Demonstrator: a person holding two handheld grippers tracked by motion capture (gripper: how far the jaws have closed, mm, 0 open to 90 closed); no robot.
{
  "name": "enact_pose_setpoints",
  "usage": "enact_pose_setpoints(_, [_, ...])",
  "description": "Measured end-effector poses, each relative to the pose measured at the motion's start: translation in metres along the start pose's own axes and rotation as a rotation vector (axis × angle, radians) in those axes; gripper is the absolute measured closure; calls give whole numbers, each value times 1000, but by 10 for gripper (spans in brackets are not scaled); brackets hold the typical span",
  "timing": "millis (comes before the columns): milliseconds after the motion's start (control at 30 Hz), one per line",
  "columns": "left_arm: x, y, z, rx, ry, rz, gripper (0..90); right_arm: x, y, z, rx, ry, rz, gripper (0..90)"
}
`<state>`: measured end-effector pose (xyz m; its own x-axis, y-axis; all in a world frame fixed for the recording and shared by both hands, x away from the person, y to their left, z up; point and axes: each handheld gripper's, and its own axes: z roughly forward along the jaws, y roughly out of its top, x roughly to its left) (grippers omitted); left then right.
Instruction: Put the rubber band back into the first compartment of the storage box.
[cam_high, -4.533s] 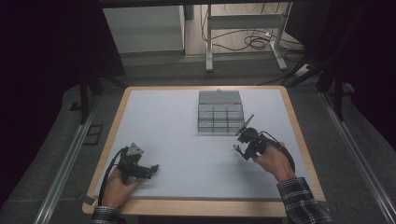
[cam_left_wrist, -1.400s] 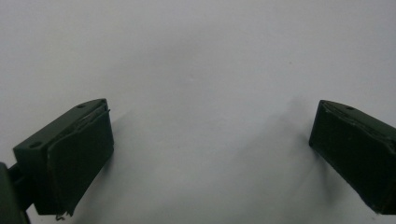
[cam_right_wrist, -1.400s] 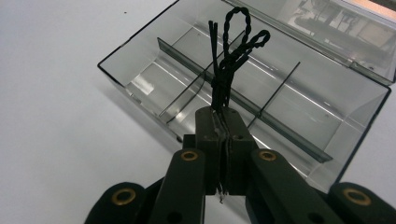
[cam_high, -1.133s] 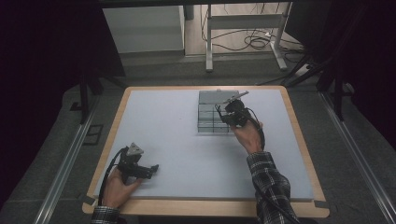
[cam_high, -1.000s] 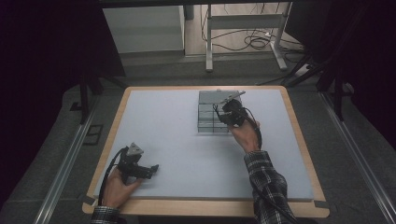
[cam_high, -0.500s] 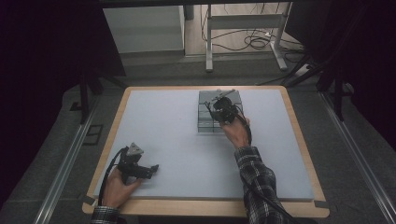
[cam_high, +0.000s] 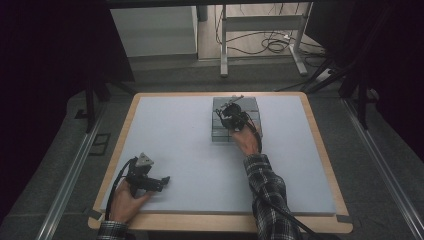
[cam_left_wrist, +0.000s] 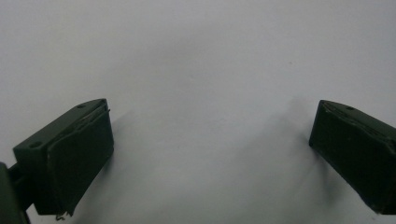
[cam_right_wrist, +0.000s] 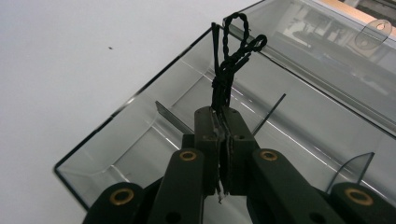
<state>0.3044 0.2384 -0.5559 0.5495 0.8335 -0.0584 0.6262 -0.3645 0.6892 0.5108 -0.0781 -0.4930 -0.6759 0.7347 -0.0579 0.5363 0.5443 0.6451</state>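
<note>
My right gripper (cam_right_wrist: 222, 122) is shut on a black twisted wire tie (cam_right_wrist: 232, 51), whose looped end sticks out past the jaw tips. It hangs over a clear plastic divided box (cam_right_wrist: 159, 135) with thin partitions. In the high view the right gripper (cam_high: 231, 114) is above the box (cam_high: 253, 106) at the table's far middle. My left gripper (cam_high: 165, 181) rests near the front left of the table, held by a hand, and in its own view stands open (cam_left_wrist: 210, 154) over the bare white surface.
The white mat (cam_high: 185, 140) lies on a wood-edged table (cam_high: 320, 150). Beyond the far edge are a metal frame's legs (cam_high: 260, 30) and cables on the floor. Dark curtains close in both sides.
My right gripper has carried the wire tie from the right side of the table up and left until it is over the box. The left gripper has stayed put.
</note>
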Motion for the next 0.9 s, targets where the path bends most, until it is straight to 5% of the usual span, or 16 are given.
enact_pose_setpoints(400, [0,0,0,0,0,-1,0,-2,1,2,2,-30,9,722])
enact_pose_setpoints(900, [0,0,0,3,1,3,0,1,0,-7,-7,13,22,619])
